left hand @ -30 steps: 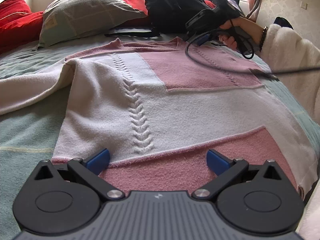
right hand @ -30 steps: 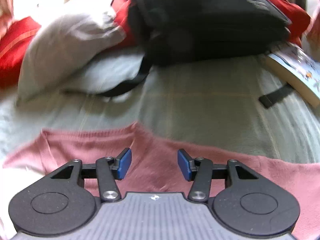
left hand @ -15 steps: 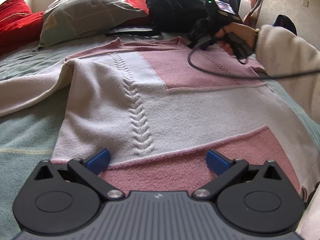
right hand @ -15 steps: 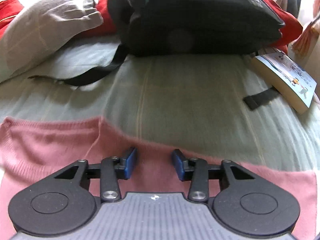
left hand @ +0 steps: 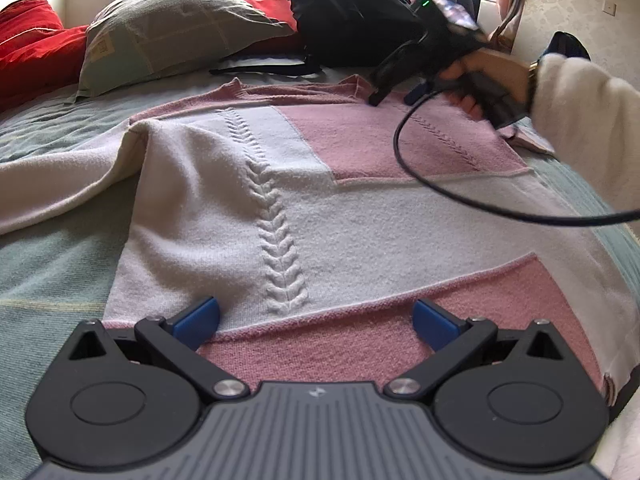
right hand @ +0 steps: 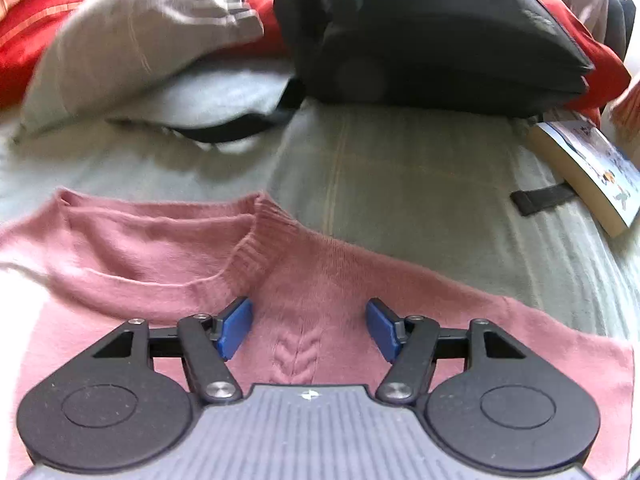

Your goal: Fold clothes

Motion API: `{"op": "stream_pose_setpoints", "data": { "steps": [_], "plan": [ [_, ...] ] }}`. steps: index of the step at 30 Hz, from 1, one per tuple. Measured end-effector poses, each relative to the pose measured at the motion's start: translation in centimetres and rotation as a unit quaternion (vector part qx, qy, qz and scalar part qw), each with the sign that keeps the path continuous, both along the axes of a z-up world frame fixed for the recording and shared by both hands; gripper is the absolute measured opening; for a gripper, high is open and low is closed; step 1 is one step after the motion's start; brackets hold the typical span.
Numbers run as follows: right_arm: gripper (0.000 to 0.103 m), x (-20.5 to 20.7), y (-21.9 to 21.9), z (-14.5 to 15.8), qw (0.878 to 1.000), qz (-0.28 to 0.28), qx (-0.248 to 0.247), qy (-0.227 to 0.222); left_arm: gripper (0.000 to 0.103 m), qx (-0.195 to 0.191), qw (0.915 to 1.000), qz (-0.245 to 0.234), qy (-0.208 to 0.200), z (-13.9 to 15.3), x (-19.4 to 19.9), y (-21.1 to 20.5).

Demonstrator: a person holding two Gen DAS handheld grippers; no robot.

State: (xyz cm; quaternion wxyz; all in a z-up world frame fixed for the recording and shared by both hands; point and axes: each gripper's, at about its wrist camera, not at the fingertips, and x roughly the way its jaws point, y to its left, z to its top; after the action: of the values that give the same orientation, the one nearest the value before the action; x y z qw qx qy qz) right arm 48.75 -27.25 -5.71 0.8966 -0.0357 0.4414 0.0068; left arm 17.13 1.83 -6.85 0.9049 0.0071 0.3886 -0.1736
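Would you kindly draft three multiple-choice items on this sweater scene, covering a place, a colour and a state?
1. Where is the right tool?
A. at the sweater's hem
B. by the sweater's collar
C. on the pillow

2. What colours is the sweater?
A. pink and white
B. green and black
C. all red

3. How does the left tool stand?
A. shut on the hem
B. open over the hem
C. shut on a sleeve

Answers: 1 B, the ribbed collar lies just ahead of it; 2 A, pink and white blocks show; 3 B, its blue pads stand wide apart.
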Motion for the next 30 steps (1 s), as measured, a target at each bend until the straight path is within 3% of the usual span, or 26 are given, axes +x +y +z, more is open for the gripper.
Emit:
{"op": "stream_pose_setpoints", "data": {
  "steps": [2,4,8,11,15,18,21,25,27,30],
  "plan": [
    [0.092,0.8,0.6,-1.1,1.0,0.006,-0.021,-0.006,0.102,0.0,1.0,0.001,0.001,0.1,0.0,0.0],
    [0.092,2.0,0.6,-1.1,1.0,0.0,-0.019,-0.012,0.102,0.001,1.0,0.002,0.003,0.1,0.0,0.0],
    [0.087,1.8,1.4,1.8,1.0,-0.015,0.016,-0.018,0.102,0.0,1.0,0.0,0.004,0.7,-0.2,0.1],
    [0.087,0.3,3.9,4.5,0.997,0.035,0.068,-0.012,0.102,-0.002,0.9999,0.011,-0.001,1.2,-0.6,0.7],
    [0.088,0.0,8.8,5.7,0.99,0.076,0.114,0.037,0.102,-0.008,0.9997,0.021,0.0,1.6,-0.9,1.3],
    [0.089,0.8,12.9,4.4,0.987,0.083,0.117,0.074,0.102,-0.012,0.9998,0.019,-0.002,1.7,-1.4,1.7],
    [0.089,2.1,14.5,2.5,0.99,0.077,0.096,0.063,0.102,-0.016,0.9997,0.02,0.0,1.6,-1.6,2.3],
    [0.103,3.7,16.5,0.1,0.994,0.068,0.068,0.047,0.102,-0.021,0.9996,0.02,0.005,1.4,-1.7,2.8],
    [0.103,4.5,17.5,-1.1,0.996,0.065,0.055,0.038,0.102,-0.02,0.9997,0.017,0.004,1.4,-1.8,2.7],
    [0.102,4.5,16.6,-0.5,0.994,0.069,0.077,0.024,0.102,-0.015,0.9998,0.014,0.006,1.4,-2.1,2.4]
  ]
}}
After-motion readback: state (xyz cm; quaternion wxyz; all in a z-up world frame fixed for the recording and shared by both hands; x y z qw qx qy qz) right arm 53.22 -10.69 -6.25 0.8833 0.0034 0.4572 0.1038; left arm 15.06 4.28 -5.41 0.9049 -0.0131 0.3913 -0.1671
